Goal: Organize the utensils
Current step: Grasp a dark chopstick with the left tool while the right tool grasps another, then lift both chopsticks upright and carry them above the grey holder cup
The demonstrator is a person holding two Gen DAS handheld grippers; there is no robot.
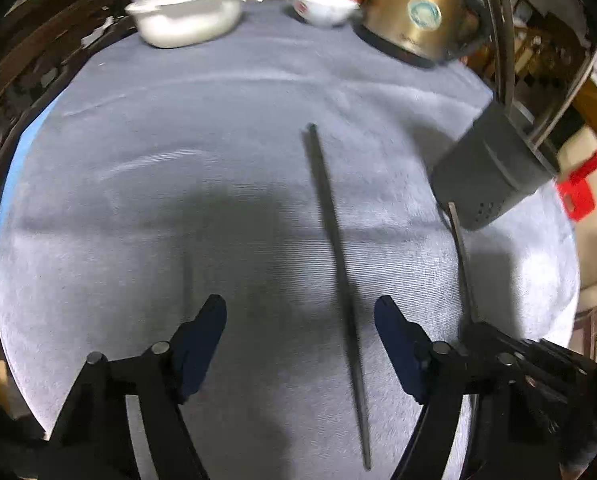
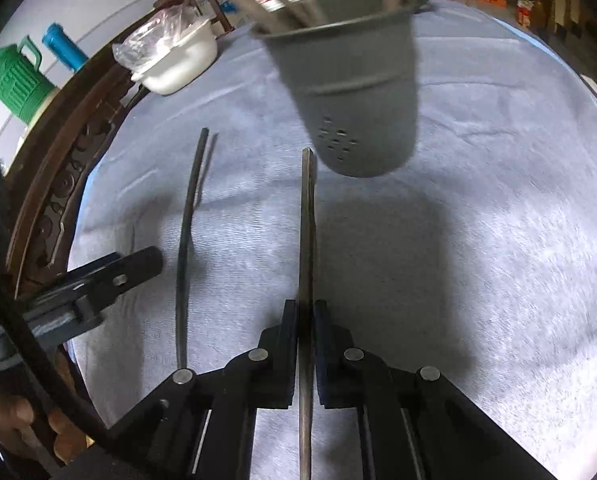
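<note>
The left gripper (image 1: 300, 314) hangs over the grey cloth (image 1: 178, 140) with its jaws spread wide and nothing between them. Below it a dark chopstick (image 1: 334, 248) lies flat on the cloth, running from near to far and passing just inside the right-hand finger. The right gripper (image 2: 306, 312) is clamped on a second chopstick (image 2: 306, 220), which sticks straight out ahead between the closed jaws, its far tip just beside the lower wall of the grey holder (image 2: 354, 92). The holder is perforated near its base, looks tilted, and has several utensil handles standing in it; whether it rests on the cloth cannot be told. In the right view the loose chopstick (image 2: 186, 240) lies to the left of the held one, well apart from it, with the left gripper (image 2: 138, 264) at its left. At the far edge stand a white dish (image 1: 186, 20), stacked bowls (image 1: 326, 0) and a brass kettle (image 1: 418, 12).
</note>
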